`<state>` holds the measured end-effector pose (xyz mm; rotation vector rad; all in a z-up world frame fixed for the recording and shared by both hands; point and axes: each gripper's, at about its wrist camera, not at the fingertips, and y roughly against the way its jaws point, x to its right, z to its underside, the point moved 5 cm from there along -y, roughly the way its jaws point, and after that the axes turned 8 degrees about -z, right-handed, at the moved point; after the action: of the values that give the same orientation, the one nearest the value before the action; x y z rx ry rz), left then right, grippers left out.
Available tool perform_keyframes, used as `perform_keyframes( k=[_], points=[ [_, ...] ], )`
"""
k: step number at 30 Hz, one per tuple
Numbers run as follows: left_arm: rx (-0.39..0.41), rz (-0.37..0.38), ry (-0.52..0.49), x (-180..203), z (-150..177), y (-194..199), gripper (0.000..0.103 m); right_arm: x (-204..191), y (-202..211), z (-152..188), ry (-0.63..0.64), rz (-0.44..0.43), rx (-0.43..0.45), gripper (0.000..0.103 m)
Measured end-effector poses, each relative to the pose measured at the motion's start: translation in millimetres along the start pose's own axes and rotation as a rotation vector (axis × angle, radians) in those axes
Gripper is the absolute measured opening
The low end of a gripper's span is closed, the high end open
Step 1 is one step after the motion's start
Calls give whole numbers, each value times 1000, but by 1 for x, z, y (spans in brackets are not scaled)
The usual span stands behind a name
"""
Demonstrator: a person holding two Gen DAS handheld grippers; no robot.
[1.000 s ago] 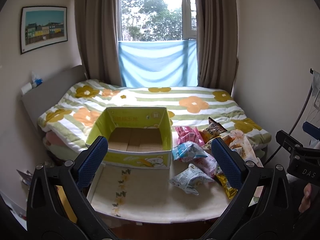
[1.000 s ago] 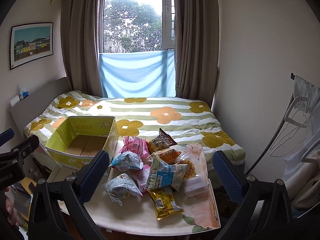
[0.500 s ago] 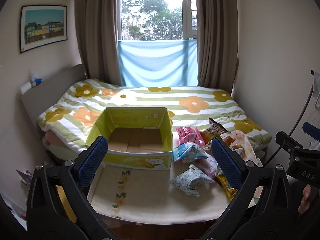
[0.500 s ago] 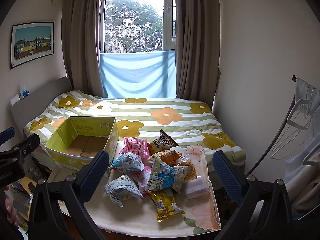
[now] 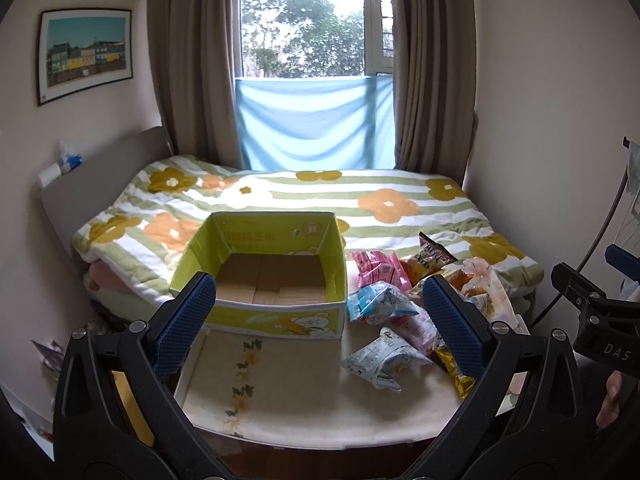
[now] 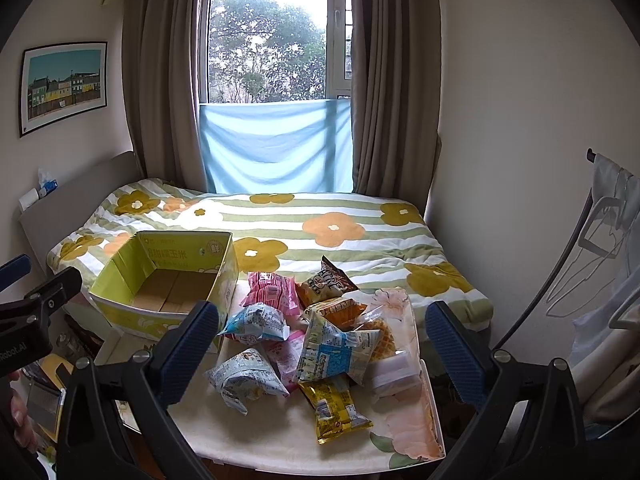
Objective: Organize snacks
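Step in hand: nothing has been picked yet; a first packet is judged to be chosen from the pile and carried to the box.
Left gripper [image 5: 320, 312]: jaws spread wide, nothing held between them; it is held back from the counter [image 5: 304, 404], lined up with the box's near wall.
Right gripper [image 6: 320, 336]: jaws spread wide and empty, aimed over the pile to the right of the box.
Box [image 5: 276, 280]: yellow-green carton, open-topped, nothing seen inside, stood on the counter's left end.
Snacks [image 6: 308, 336]: heaped loosely just right of the box, several overlapping.
Best first pick: the pale blue packet [image 6: 244, 378] lying at the near edge of the pile, beside the box, since little rests on it.
Grip advice: the crimped end should be pinched rather than the puffed middle.
Risk: neighbouring packets may be dragged off the counter.
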<state>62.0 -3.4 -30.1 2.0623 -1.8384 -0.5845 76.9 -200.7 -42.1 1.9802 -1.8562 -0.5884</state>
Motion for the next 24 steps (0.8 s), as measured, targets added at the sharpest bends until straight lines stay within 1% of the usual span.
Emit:
perform_keyframes(
  k=[6, 24],
  points=[
    [0, 0, 1, -1, 0, 0, 102, -2, -8, 2, 0, 0, -8, 102],
    [-1, 0, 2, -1, 0, -3, 102, -2, -8, 2, 1, 1, -7, 102]
  ],
)
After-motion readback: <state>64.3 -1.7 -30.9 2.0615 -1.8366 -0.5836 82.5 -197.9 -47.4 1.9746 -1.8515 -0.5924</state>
